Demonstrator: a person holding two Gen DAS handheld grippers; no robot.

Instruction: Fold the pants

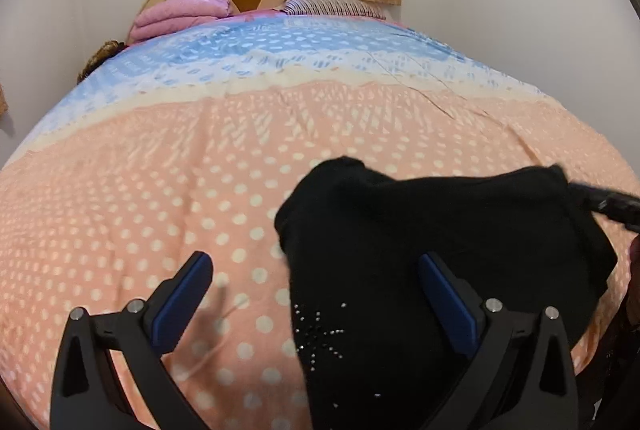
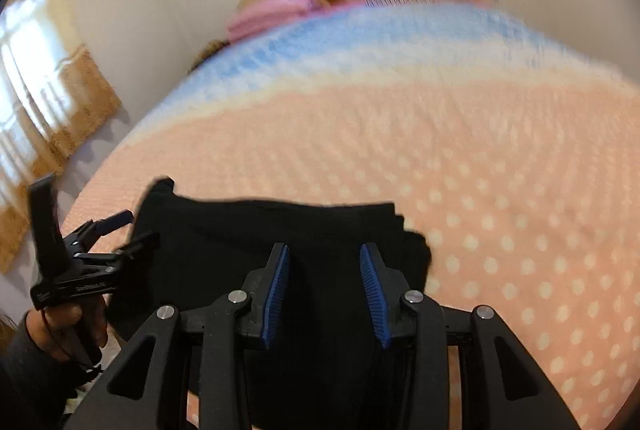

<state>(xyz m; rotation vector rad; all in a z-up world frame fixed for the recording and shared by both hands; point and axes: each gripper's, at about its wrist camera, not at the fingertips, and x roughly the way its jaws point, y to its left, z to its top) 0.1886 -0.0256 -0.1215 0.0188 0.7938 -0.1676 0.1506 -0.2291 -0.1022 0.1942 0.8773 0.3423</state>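
Bed (image 1: 140, 190) w/ peach polka-dot and blue spread fills both views; the black pants (image 1: 440, 230) lie bunched on it at the near edge, a small rhinestone star (image 1: 320, 334) on the fabric. Left tongs (image 1: 316, 270) gape wide, one finger over the spread left of the pants, the other over the pants, gripping nothing. Right tongs (image 2: 324, 270) angled down over the pants, part open, pads not pressing the cloth. A hand (image 2: 68, 326) in a dark sleeve holds the left tool beside the pants; white lettering on its body too blurred to read

Black pants (image 1: 420, 230), folded, on bedspread (image 1: 160, 190)
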